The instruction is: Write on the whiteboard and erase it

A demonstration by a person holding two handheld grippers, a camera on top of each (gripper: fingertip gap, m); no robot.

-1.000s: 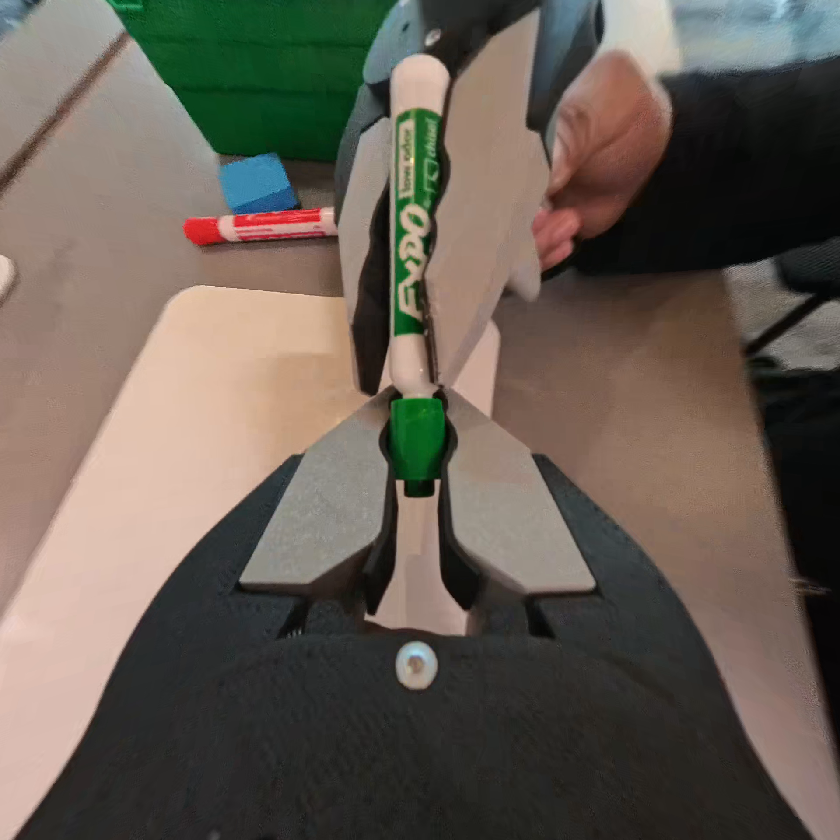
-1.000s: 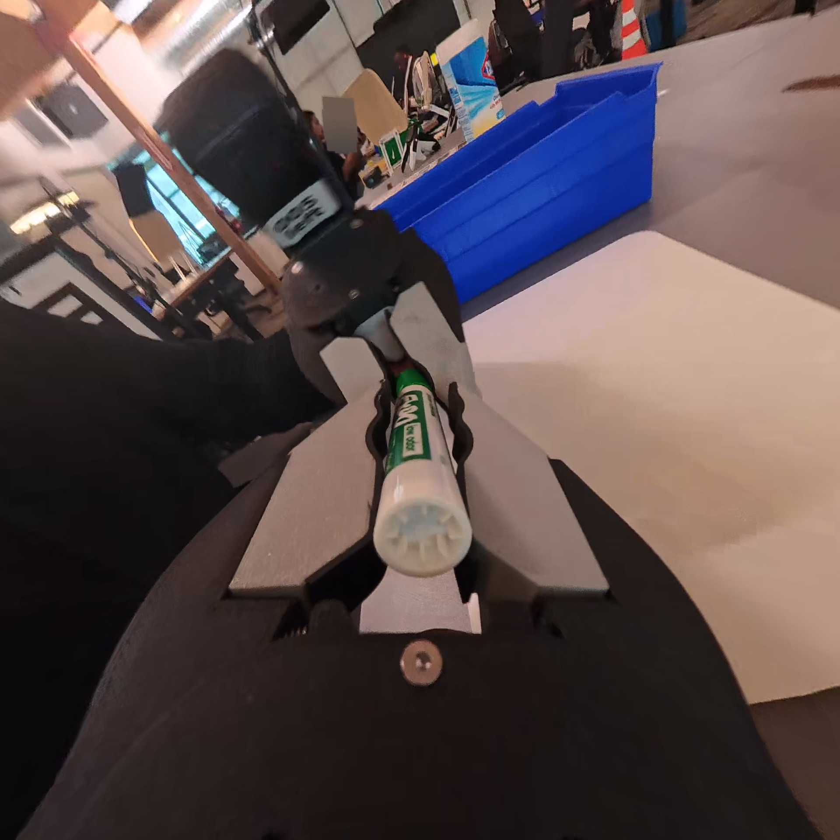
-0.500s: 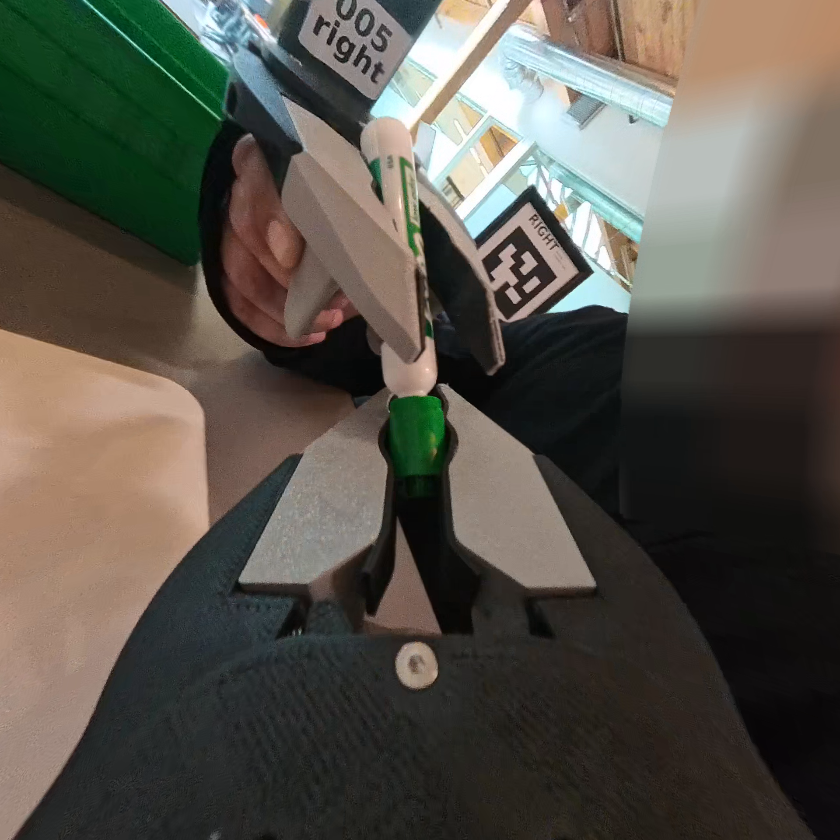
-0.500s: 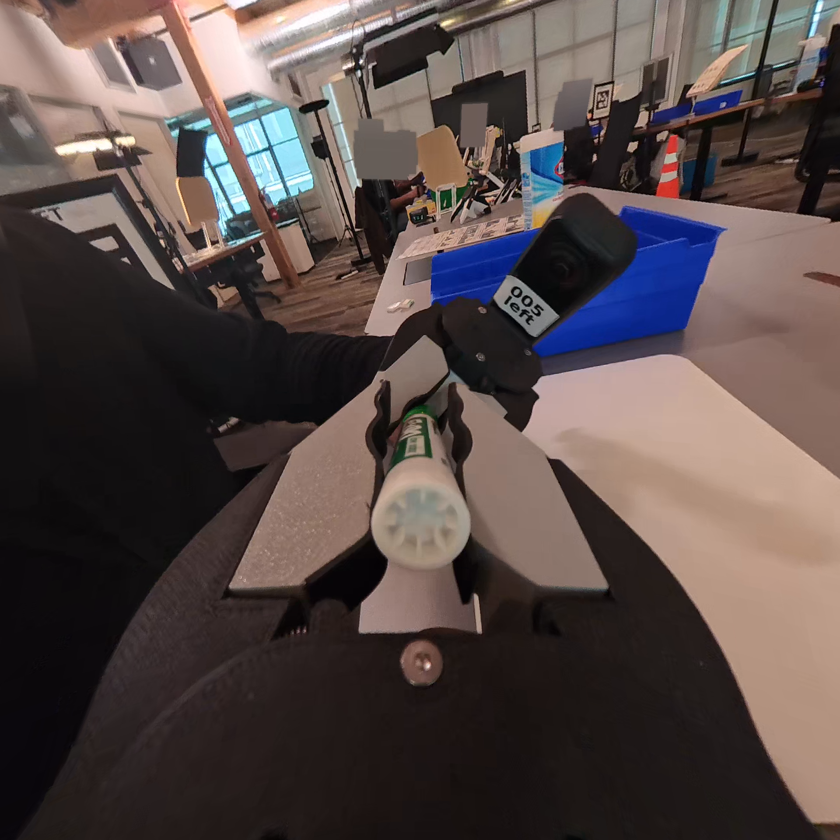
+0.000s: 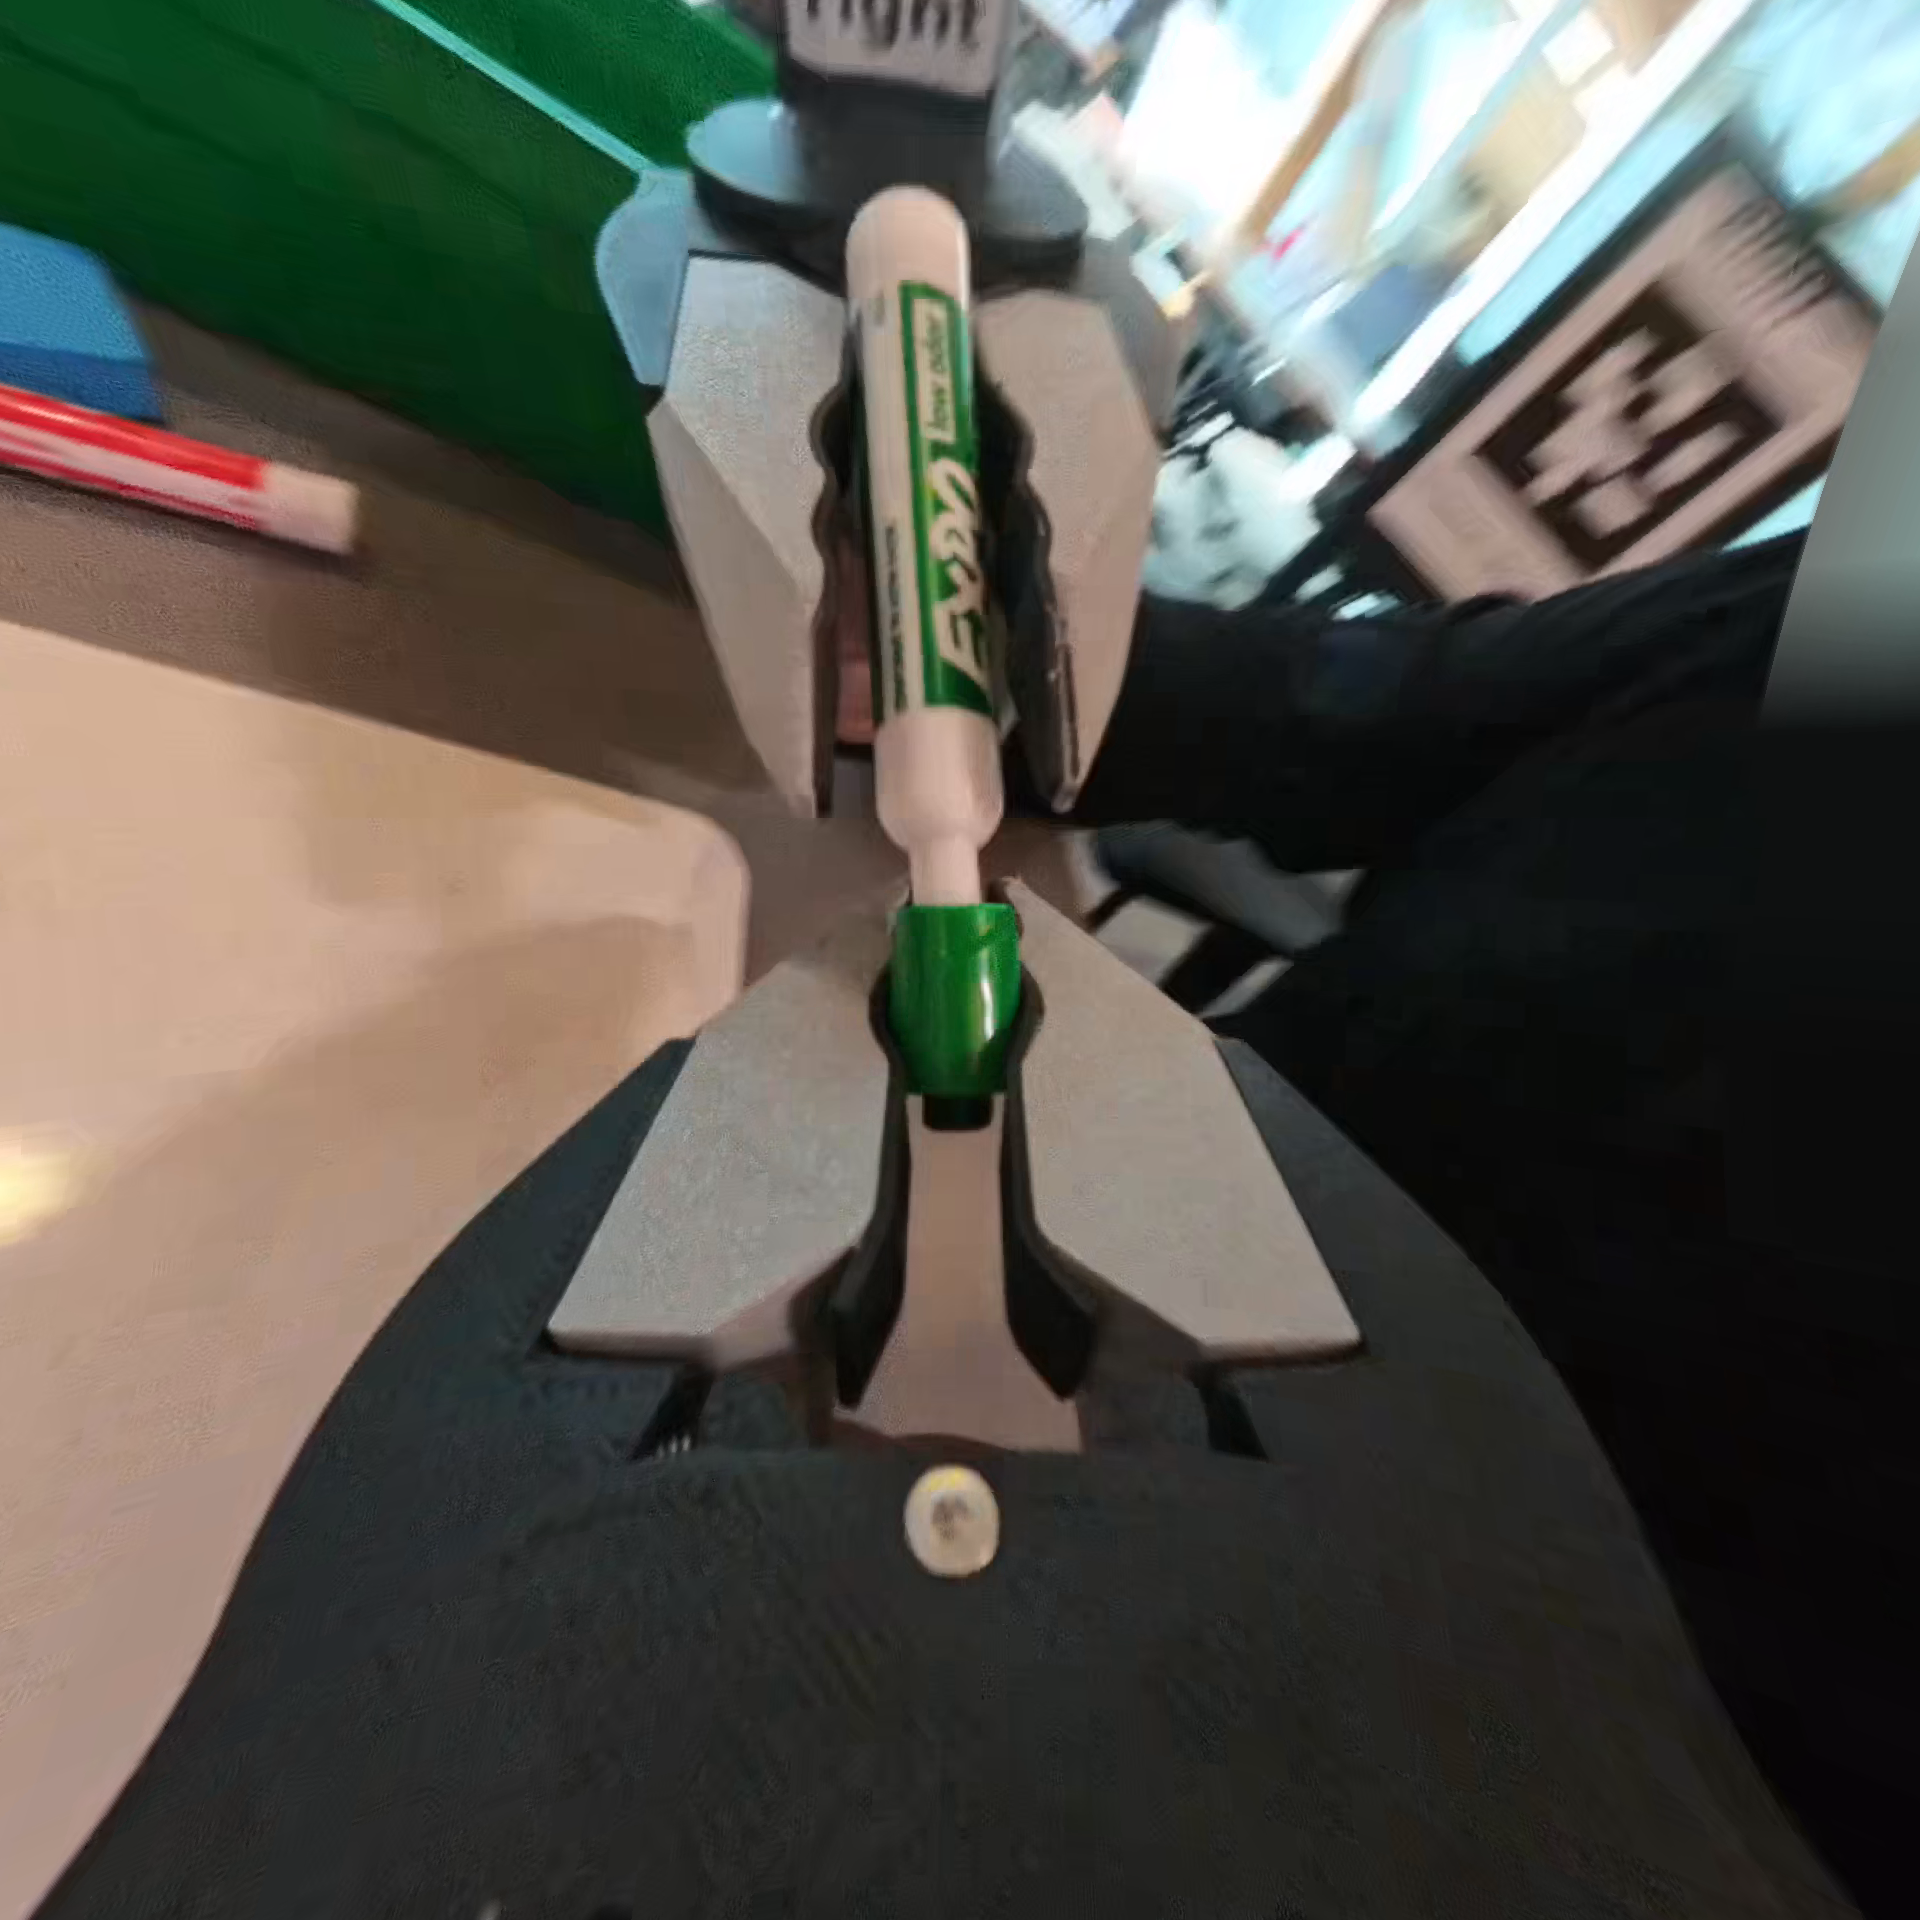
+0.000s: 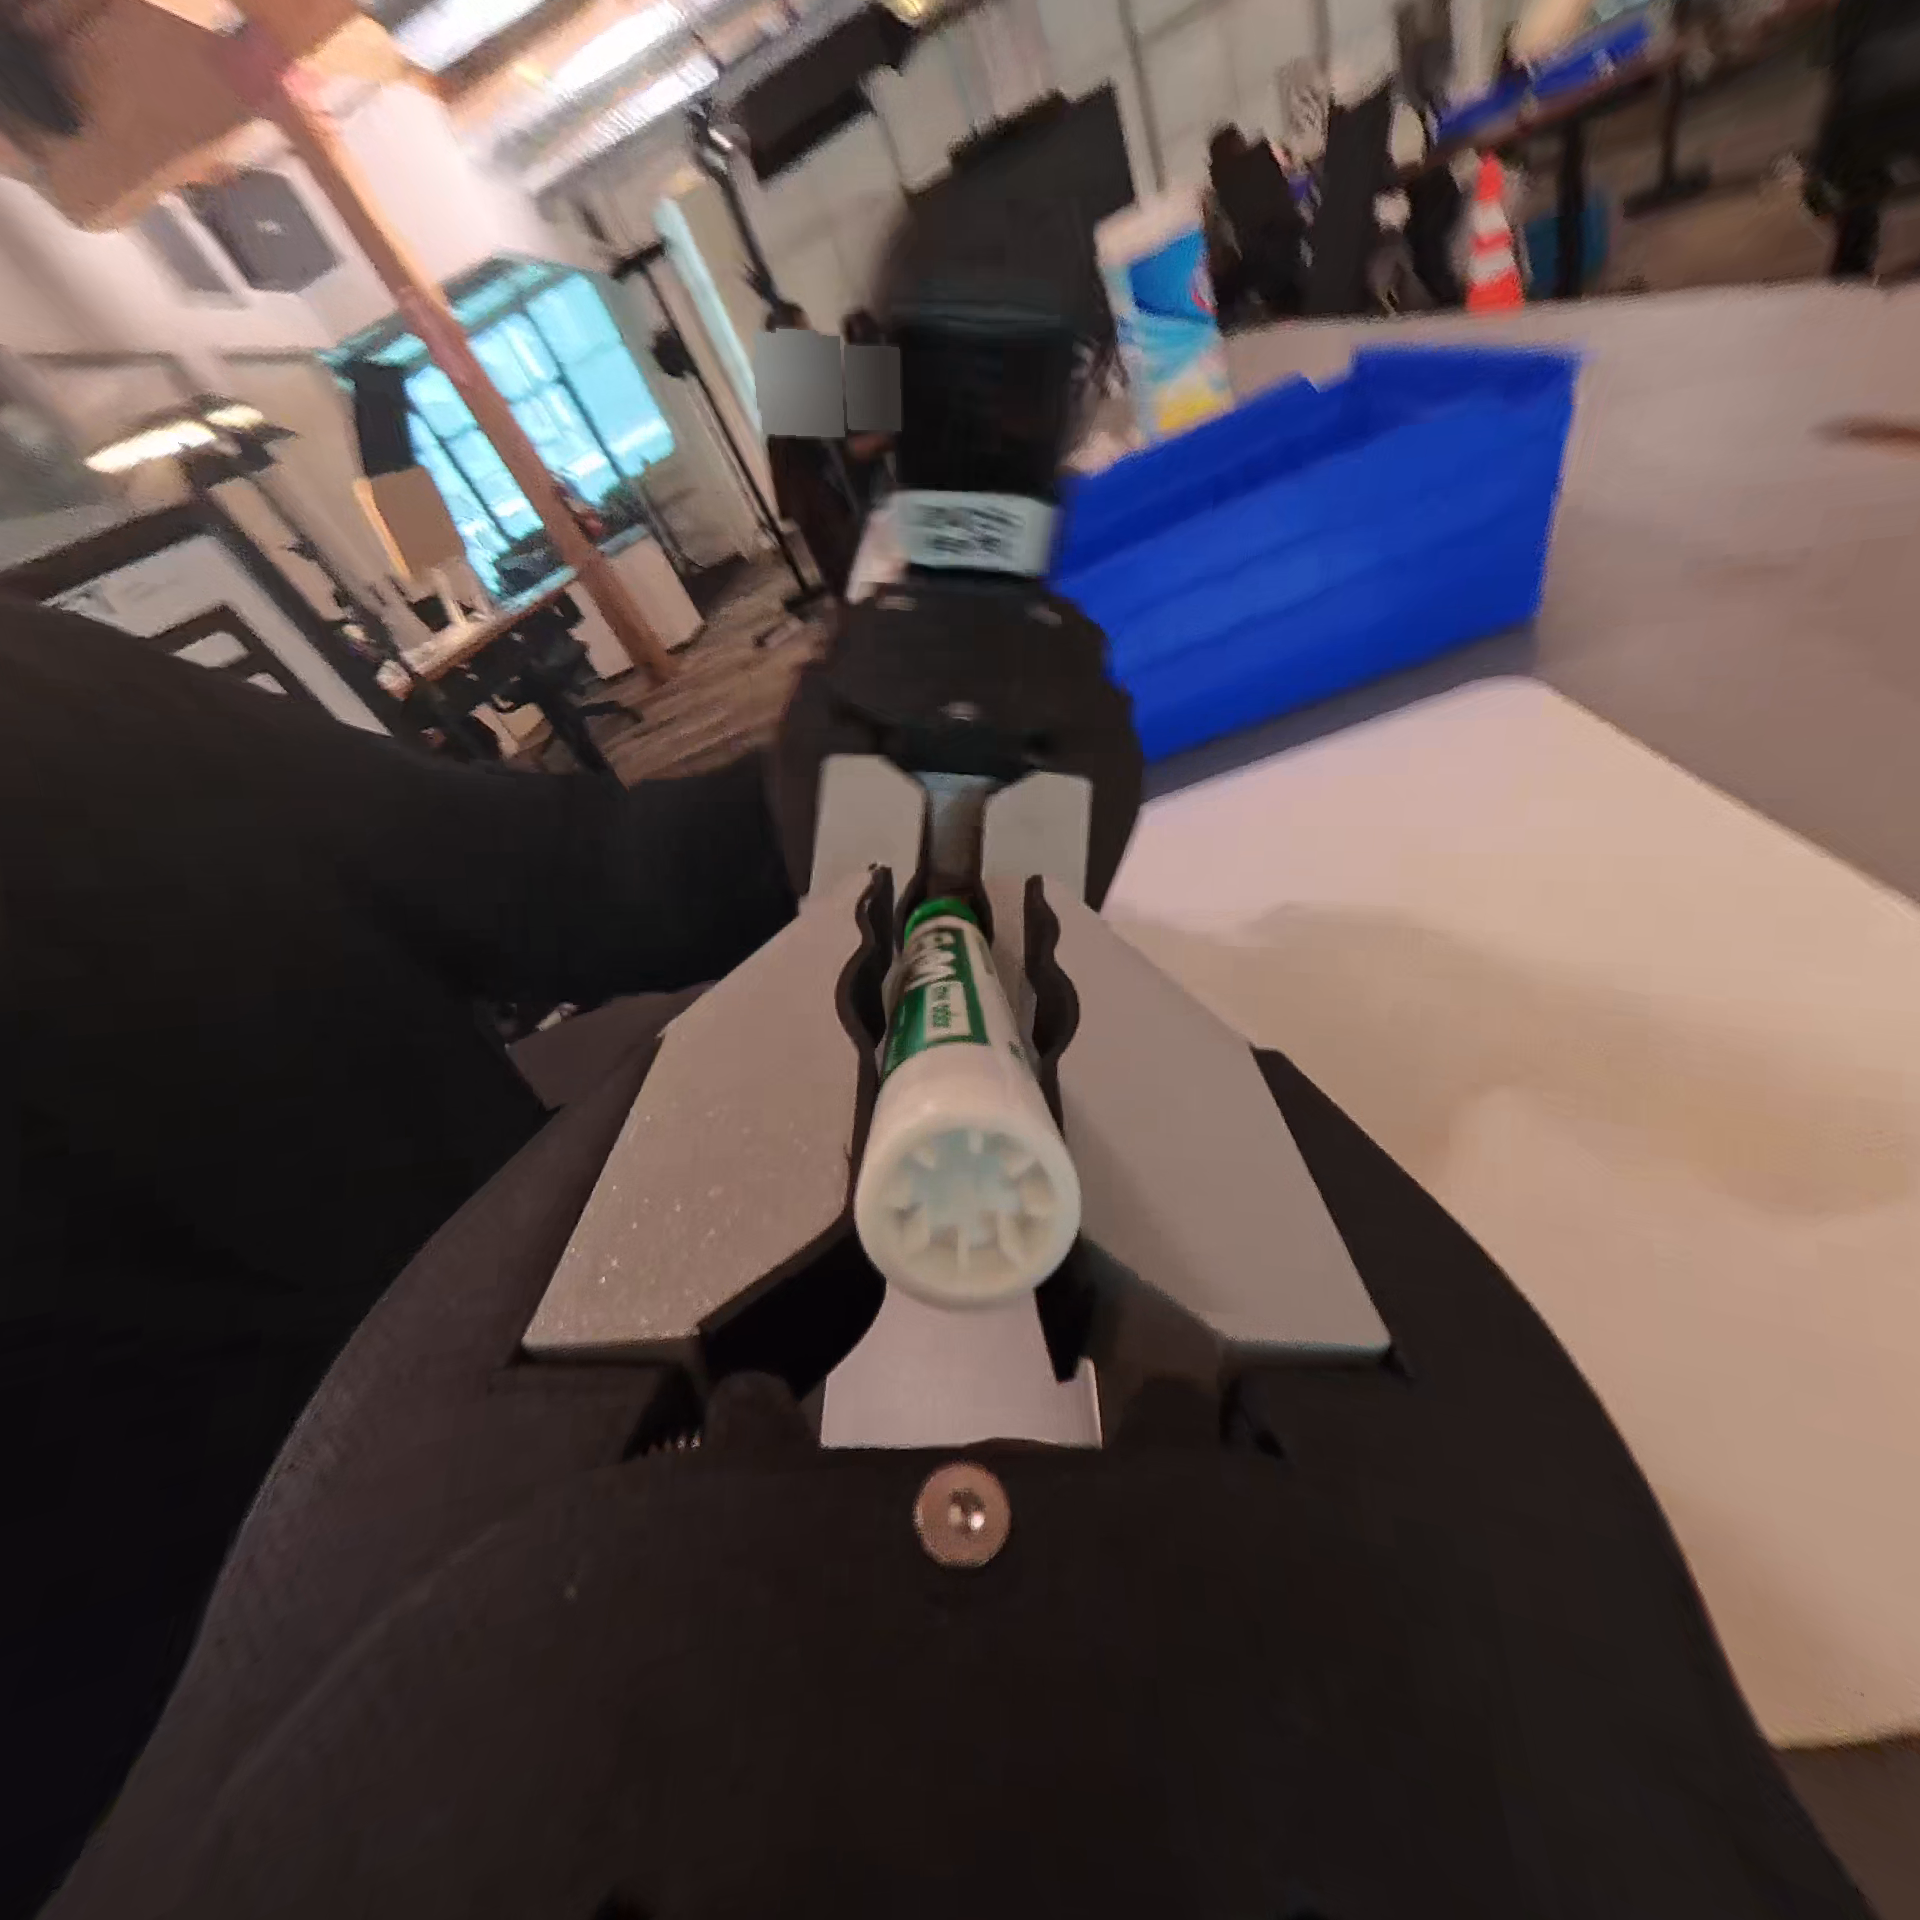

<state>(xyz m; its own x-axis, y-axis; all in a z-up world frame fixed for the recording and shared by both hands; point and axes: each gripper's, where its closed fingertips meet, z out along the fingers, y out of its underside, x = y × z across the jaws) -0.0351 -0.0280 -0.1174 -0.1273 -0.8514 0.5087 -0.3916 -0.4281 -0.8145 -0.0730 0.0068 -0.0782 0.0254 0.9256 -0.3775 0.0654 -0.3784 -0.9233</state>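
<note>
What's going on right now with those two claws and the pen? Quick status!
Left gripper shut on green cap. Right gripper shut on marker barrel. Cap coming off, neck showing. Whiteboard blank, nothing obstructing.

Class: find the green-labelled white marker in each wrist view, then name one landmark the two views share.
Left wrist view: green-labelled white marker stands upper centre, its green cap below it.
Right wrist view: its ribbed end faces the camera, centre.
Shared landmark: the white whiteboard lying flat.

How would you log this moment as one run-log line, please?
left tongs: shut on green cap | right tongs: shut on marker barrel | cap: partly off | whiteboard: blank
</note>
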